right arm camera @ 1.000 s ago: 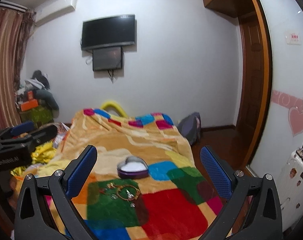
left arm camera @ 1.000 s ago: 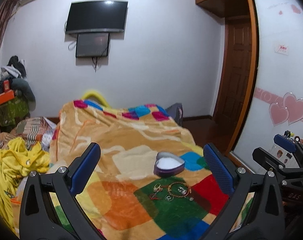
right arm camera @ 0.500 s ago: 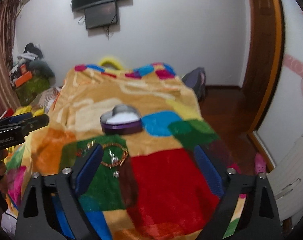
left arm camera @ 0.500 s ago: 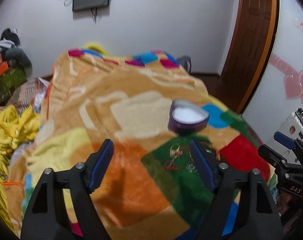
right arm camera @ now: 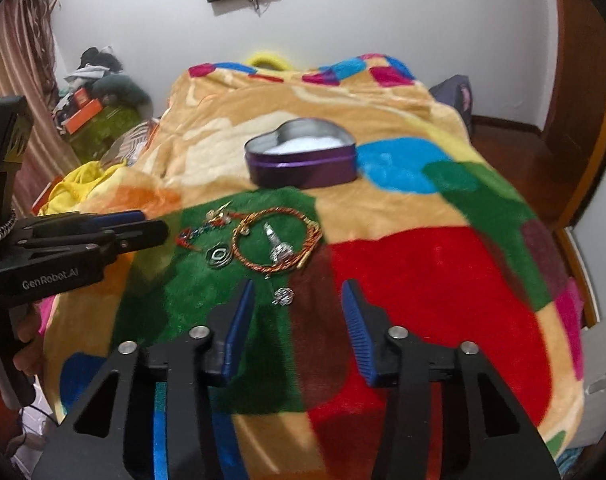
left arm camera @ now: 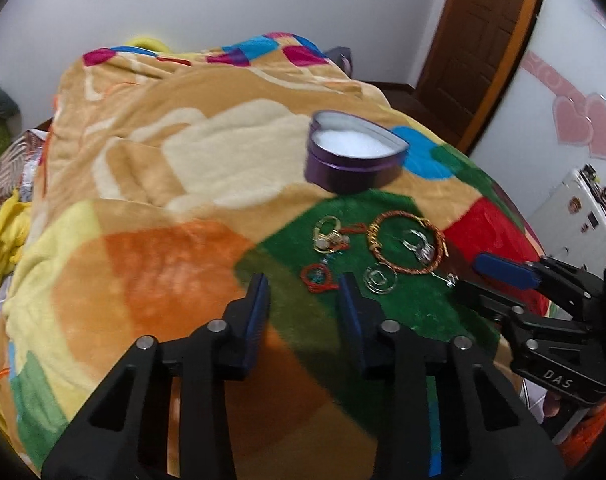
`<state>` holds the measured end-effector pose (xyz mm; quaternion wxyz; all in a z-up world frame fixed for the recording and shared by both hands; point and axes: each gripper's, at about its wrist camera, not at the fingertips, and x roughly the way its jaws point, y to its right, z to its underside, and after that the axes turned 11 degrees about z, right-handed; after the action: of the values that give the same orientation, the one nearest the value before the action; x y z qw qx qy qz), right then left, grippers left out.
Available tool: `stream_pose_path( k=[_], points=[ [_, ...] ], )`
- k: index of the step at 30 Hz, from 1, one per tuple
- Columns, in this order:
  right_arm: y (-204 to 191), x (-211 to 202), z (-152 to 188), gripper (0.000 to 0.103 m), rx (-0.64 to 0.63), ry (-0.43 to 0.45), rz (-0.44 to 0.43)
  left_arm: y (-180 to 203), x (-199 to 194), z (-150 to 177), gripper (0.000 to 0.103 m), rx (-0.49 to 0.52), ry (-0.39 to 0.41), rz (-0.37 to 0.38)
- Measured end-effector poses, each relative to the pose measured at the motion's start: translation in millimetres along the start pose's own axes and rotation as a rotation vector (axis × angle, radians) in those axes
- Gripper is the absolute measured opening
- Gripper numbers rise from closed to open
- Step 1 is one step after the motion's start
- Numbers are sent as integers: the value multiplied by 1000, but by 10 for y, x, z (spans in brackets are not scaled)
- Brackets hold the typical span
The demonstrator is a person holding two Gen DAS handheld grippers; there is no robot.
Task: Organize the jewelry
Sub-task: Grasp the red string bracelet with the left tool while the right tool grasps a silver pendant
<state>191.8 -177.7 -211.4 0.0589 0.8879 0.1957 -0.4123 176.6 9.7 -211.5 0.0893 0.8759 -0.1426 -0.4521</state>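
Observation:
A purple heart-shaped tin [left arm camera: 353,156] with white padding stands open on the colourful blanket; it also shows in the right wrist view [right arm camera: 303,160]. In front of it, on the green patch, lie a gold-red bracelet [left arm camera: 405,246], a red earring [left arm camera: 318,278], a gold ring [left arm camera: 327,234] and silver pieces [left arm camera: 379,279]. The bracelet [right arm camera: 277,244] and a silver charm [right arm camera: 284,295] show in the right wrist view. My left gripper [left arm camera: 305,286] is open and empty, just short of the red earring. My right gripper [right arm camera: 297,294] is open and empty, around the silver charm from above.
The blanket-covered bed [left arm camera: 151,208] fills both views. A yellow cloth [right arm camera: 77,184] and cluttered boxes [right arm camera: 91,114] lie left of the bed. A wooden door [left arm camera: 487,40] and a white suitcase [left arm camera: 571,208] stand to the right.
Both grippers have moved down and forward toward the jewelry on the green patch. Both sets of jaws have narrowed but stay open.

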Motion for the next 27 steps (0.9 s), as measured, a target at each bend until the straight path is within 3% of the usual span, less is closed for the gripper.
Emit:
stream_pose_path(
  k=[11,14,17,27],
  points=[
    [-67,119,12,21,-18,-15,-26,-82,211,3,25,-33,-41,50],
    [-65,123,11,10,-15,-15,-22,-79,222,18,14,-28,-33,35],
    [-49,96,2,9,-2,-12,-26,-87,215,18,4,-33,-25,27],
    [-35,-141,-89,9,1,49,-12,7,-35,-2,3,-11,36,27]
  ],
)
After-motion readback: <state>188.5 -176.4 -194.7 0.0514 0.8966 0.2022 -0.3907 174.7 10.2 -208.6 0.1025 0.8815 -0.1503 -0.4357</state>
